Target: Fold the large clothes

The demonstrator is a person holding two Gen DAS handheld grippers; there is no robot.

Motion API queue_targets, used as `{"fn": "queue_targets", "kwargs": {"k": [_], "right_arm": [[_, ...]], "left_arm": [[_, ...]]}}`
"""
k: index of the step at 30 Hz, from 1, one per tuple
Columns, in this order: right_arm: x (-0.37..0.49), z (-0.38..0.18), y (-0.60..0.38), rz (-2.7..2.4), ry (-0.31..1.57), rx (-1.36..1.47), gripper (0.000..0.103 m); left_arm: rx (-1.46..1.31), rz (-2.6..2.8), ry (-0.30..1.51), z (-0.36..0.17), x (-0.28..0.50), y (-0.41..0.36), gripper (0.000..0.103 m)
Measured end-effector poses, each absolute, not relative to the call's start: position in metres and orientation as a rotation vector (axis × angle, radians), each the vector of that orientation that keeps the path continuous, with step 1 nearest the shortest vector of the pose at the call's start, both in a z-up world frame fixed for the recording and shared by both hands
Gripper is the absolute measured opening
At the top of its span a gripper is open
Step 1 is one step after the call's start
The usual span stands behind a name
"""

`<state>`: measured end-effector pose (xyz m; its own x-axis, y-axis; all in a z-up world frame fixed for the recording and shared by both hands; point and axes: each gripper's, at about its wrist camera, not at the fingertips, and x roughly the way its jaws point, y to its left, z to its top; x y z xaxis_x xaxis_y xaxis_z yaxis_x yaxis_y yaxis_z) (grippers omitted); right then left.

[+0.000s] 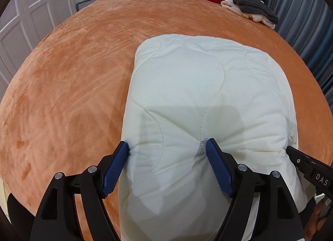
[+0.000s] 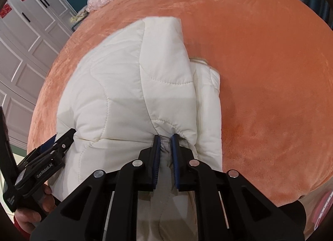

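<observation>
Left wrist view: the jacket (image 1: 199,99), white, quilted and folded, lies on the orange bed (image 1: 68,87), its near edge bulging between the left gripper (image 1: 167,147), whose jaws stand wide, pads touching the fabric. The right gripper (image 2: 165,138) pinches a fold of the hem.

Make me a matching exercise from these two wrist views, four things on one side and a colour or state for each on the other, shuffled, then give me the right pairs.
Things:
1. quilted jacket
2. bed cover
3. left gripper
4. right gripper

Colour or state:
A. orange, plush
B. jaws wide apart, a broad bulge of padding between them
C. cream white, stitched in curved lines
D. jaws nearly together, pinching a thin fold of fabric

Pairs: 1-C, 2-A, 3-B, 4-D
</observation>
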<state>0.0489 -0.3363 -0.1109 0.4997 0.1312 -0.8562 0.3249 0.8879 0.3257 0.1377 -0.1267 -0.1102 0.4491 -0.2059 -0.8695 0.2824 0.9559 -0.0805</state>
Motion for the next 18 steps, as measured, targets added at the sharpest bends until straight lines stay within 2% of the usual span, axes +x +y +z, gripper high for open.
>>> {"fn": "queue_targets", "kwargs": {"k": [3,6,8,10,11,13,18], "right_arm": [[0.038,-0.095,-0.339,-0.122,1.020,0.495,0.013],[0.028,-0.080,-0.342,-0.122,0.988,0.504,0.034],[0.020,-0.071,-0.344,-0.145,0.966,0.485,0.054],[0.015,-0.067,-0.348,-0.153,0.958,0.483,0.059],[0.012,-0.067,-0.351,-0.158,0.961,0.484,0.067],[0.010,-0.071,-0.356,-0.172,0.976,0.492,0.076],[0.007,-0.093,-0.368,-0.125,1.019,0.630,0.086]], "left_arm": [[0.028,-0.315,1.109,-0.103,0.143,-0.118,0.077],[-0.007,-0.316,1.145,-0.095,0.143,-0.111,0.077],[-0.005,-0.308,1.153,-0.091,0.140,-0.108,0.077],[-0.009,-0.309,1.163,-0.088,0.138,-0.107,0.077],[-0.013,-0.309,1.171,-0.087,0.137,-0.106,0.077],[-0.041,-0.306,1.199,-0.086,0.137,-0.101,0.085],[-0.201,-0.344,1.289,-0.093,0.141,-0.082,0.086]]}}
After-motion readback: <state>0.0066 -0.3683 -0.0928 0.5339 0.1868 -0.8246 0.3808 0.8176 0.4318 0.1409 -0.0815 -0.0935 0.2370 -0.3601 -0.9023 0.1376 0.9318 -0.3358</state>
